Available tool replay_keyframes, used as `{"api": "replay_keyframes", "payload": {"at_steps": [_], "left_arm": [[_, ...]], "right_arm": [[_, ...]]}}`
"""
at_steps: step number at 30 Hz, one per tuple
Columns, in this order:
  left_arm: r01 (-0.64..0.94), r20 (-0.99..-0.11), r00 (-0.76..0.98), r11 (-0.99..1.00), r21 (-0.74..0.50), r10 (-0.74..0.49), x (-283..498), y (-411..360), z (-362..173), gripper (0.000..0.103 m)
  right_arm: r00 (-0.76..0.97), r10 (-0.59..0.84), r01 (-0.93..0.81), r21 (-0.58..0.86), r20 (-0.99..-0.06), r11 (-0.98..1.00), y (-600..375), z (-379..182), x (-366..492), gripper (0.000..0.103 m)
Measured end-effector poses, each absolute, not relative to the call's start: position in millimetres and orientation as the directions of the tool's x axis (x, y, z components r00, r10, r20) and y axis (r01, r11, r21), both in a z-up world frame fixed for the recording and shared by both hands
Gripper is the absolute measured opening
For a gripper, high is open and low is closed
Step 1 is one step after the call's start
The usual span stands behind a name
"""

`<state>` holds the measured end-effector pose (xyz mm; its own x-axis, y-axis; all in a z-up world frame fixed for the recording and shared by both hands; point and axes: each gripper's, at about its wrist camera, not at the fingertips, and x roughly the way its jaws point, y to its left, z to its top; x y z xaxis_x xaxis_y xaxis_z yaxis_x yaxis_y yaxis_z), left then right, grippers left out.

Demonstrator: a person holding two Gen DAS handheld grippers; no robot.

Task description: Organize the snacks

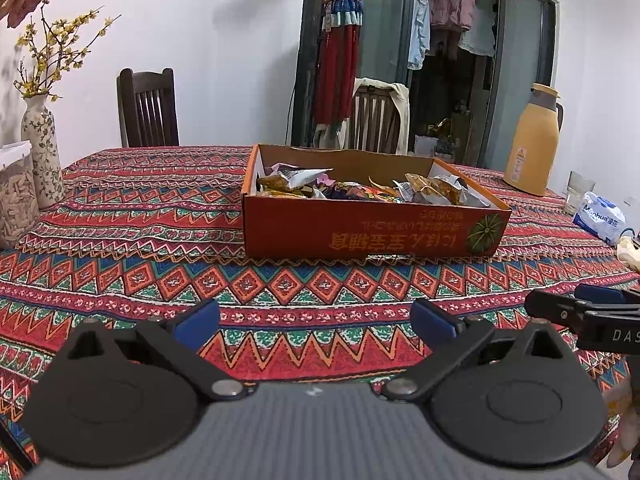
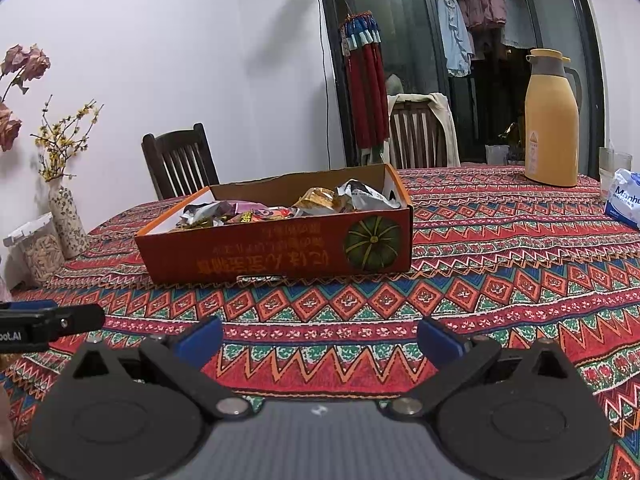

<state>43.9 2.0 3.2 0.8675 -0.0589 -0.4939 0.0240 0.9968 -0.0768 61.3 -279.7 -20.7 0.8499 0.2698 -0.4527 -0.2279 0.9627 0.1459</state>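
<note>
Orange cardboard box (image 1: 372,232) at the centre of both frames already holds the snack packets (image 1: 360,188), so with my left tongs (image 1: 314,322) and right tongs (image 2: 320,338) spread empty over the table (image 1: 160,240), little seems left.

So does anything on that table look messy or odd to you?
Mostly the box: its print reads upside down from here, its far wall has a ragged, torn-looking top edge, and the snacks lie jumbled inside. Nothing has spilled onto the tablecloth. Both grippers, left and right, are open and empty.
</note>
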Motion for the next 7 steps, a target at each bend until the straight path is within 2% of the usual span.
{"api": "replay_keyframes", "payload": {"at_steps": [7], "left_arm": [[0.025, -0.492, 0.868, 0.996, -0.080, -0.061, 45.2, 3.2, 2.5, 0.103]], "right_arm": [[0.847, 0.271, -0.227, 0.149, -0.457, 0.962, -280.4, -20.2, 61.5, 0.103]]}}
